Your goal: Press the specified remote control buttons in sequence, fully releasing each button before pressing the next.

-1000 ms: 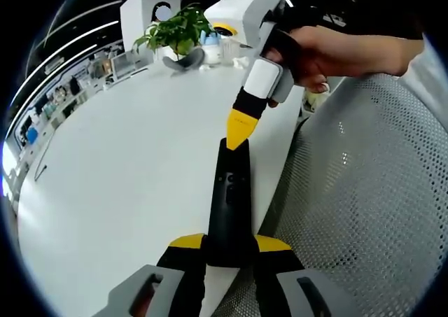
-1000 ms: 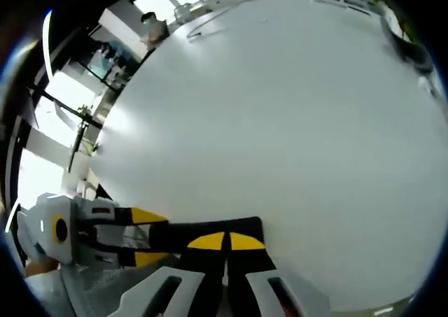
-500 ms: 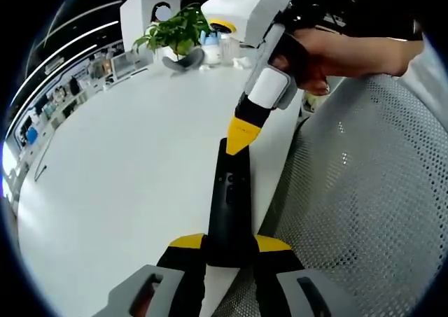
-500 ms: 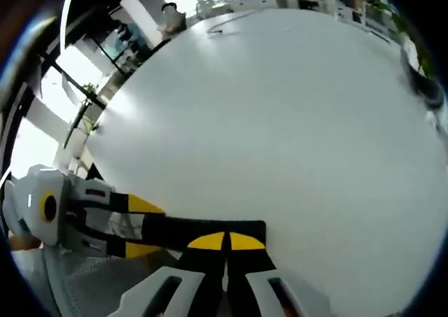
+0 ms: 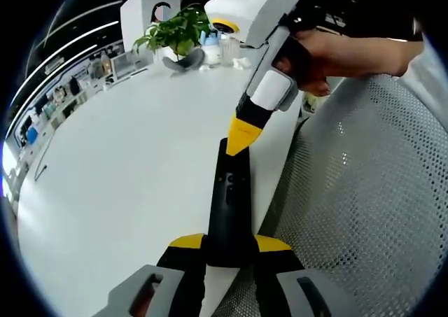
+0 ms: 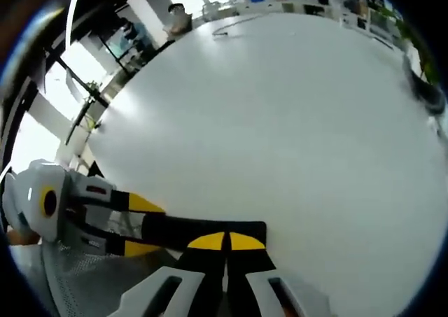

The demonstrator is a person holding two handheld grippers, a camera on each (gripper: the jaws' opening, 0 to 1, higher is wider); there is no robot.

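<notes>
Wide white counter (image 5: 119, 170), bare surface running to far clutter; grey mesh chair (image 5: 371, 205) at right. Potted plant (image 5: 175, 30) at far edge. Left hand-held gripper (image 5: 227, 250) clamped on near end of black remote (image 5: 229, 198), remote lying lengthwise at counter's right edge. Right hand-held gripper (image 5: 240, 136) held by a hand (image 5: 329, 54), yellow tips closed together, touching remote's far end.

Table: white table (image 5: 126, 163) is spreading wide.
Far end: potted plant (image 5: 175, 30) and white box (image 5: 148, 9) are standing there (small items beside them, blurred).
</notes>
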